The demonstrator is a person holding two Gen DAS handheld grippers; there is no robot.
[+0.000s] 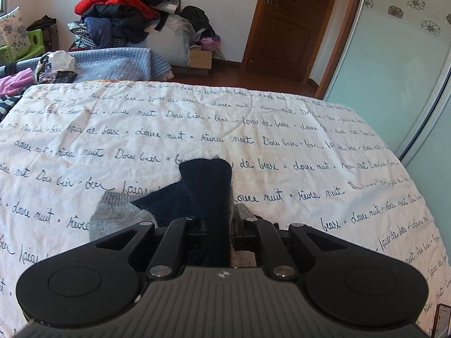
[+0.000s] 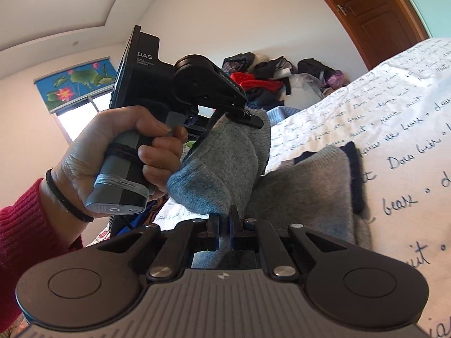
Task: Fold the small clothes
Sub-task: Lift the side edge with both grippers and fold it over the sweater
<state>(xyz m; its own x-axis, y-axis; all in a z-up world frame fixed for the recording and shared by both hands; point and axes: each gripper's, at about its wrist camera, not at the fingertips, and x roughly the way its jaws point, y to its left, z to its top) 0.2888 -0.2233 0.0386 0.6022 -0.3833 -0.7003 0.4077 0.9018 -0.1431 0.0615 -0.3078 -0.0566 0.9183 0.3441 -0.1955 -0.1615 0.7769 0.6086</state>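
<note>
A grey sock with a dark navy cuff (image 1: 207,188) lies on the white script-printed quilt (image 1: 197,129). My left gripper (image 1: 218,225) is shut on the sock's dark part, with the grey part (image 1: 118,211) spread to its left. In the right wrist view, my right gripper (image 2: 224,225) is shut on the grey sock (image 2: 222,163). The left gripper (image 2: 248,115) shows there too, pinching the sock's other end above the quilt (image 2: 394,129). A second grey sock with a navy edge (image 2: 313,186) lies under it.
A tall pile of clothes (image 1: 124,14) stands against the far wall beside a wooden door (image 1: 290,22). A blue quilted blanket (image 1: 112,64) lies behind the quilt. A sliding wardrobe door (image 1: 394,56) is at the right. A phone (image 1: 442,321) lies at the quilt's near right corner.
</note>
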